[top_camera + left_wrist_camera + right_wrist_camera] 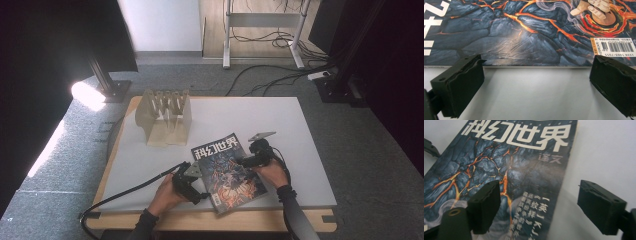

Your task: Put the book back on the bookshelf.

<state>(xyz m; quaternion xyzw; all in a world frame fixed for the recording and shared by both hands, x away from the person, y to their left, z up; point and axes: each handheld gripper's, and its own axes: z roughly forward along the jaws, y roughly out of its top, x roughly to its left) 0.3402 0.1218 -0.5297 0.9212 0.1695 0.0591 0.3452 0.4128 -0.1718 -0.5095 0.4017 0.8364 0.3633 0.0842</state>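
Since both grippers were parked at opposite long edges of the magazine (227, 171) lying flat on the white table (300, 150), I'd guess a lift was coming, so ideally each lower jaw slides under the edge before anything closes. Left gripper (536, 82) had its jaws wide apart and empty, the magazine's edge just beyond the tips; right gripper (546, 205) was spread wide too, one jaw over the cover, the other off over bare table. Both hands sat low, angled inward.
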